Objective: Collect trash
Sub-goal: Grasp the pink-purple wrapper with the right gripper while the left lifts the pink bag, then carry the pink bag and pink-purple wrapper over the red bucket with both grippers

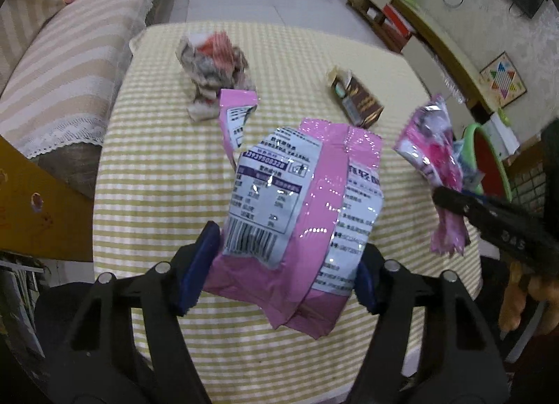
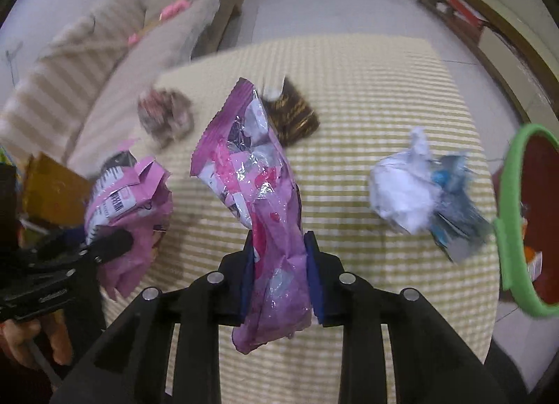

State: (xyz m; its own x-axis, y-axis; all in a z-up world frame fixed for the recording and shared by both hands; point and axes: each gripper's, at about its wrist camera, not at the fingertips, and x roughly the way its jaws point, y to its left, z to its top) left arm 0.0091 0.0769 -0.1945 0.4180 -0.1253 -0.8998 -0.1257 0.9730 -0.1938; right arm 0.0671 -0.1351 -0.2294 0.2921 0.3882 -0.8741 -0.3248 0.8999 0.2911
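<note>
standing between the left gripper's (image 1: 279,260) two blue pads, a pink snack bag (image 1: 293,215) with a white label and barcode fills the lower middle of the left wrist view; the left pad (image 1: 197,264) lies against its left edge and the right pad (image 1: 365,287) shows just behind its right edge, so the fingers are clamped on the bag, whose bottom corner hangs below them over the striped tablecloth (image 1: 157,177).

in the right wrist view a crinkled purple wrapper (image 2: 258,187) rises from the centre toward the upper middle, its lower part pinched tight between the right gripper's (image 2: 279,274) nearly closed blue pads.

farther out on the cloth, in the left wrist view, a crumpled wad of paper (image 1: 213,68) sits at upper centre, and a small brown box (image 1: 360,100) lies to its right. in the right wrist view a ball of white and blue paper (image 2: 415,190) lies at right, near a green-rimmed basin (image 2: 510,215) at the right edge. a striped sofa (image 1: 70,54) runs along the upper left.
</note>
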